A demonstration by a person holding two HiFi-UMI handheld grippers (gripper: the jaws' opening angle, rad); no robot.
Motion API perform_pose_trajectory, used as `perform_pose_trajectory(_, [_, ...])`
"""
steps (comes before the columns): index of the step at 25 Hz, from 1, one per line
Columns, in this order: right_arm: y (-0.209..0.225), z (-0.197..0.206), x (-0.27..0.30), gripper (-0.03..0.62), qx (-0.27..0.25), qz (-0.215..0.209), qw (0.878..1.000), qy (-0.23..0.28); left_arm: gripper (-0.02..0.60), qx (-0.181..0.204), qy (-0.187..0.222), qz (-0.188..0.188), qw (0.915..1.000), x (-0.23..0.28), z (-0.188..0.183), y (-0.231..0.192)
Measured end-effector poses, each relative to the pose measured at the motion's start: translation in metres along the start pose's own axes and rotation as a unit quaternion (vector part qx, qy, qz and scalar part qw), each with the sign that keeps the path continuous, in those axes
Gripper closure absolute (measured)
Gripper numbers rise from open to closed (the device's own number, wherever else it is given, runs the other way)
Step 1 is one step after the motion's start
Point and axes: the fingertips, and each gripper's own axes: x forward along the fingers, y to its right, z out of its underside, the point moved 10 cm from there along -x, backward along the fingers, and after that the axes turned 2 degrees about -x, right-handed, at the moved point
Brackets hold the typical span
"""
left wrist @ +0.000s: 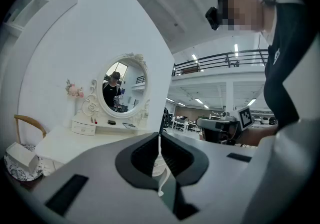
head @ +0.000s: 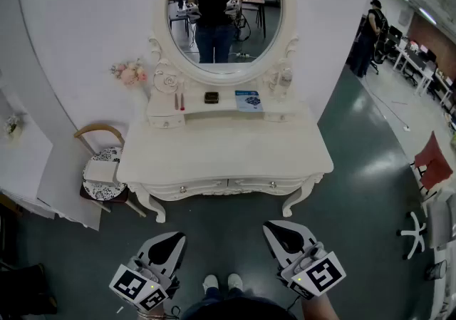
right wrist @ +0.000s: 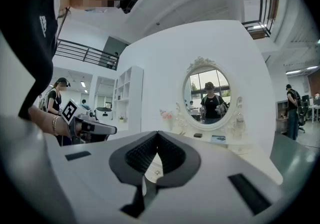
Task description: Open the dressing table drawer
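The white dressing table (head: 221,151) with an oval mirror (head: 224,12) stands against the wall ahead of me. Two closed drawers run along its front, the left drawer (head: 187,187) and the right drawer (head: 267,184), each with a small knob. My left gripper (head: 165,246) and right gripper (head: 287,235) hover side by side over the floor, well short of the table front. Both are shut with nothing between the jaws. In the left gripper view the left gripper (left wrist: 159,139) points at the table from its left; the right gripper (right wrist: 158,137) sees the mirror (right wrist: 209,99) ahead.
A wooden chair (head: 102,169) with a patterned cushion and a white box stands left of the table. A red chair (head: 434,165) is at the right. On the table's shelf lie a black box (head: 211,97) and a blue booklet (head: 249,100). A person (head: 370,37) stands far right.
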Motion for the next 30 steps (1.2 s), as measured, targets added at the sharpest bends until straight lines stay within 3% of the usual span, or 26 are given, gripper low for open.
perform_pose_trajectory(12, [0.01,0.002,0.001,0.576,-0.009,-0.011,1.0,-0.001,0.554,-0.003,-0.007,-0.01,0.9999,0.006,0.004,0.006])
perform_pose_trajectory(22, [0.018,0.002,-0.003,0.576,0.047,-0.052,0.996,0.049,0.554,-0.006,-0.014,-0.012,0.9998,0.013,0.009,0.015])
perform_pose_trajectory(30, [0.022,0.013,-0.007,0.576,0.029,-0.072,0.997,0.016,0.554,-0.01,-0.004,-0.032,0.9994,0.008,0.012,0.028])
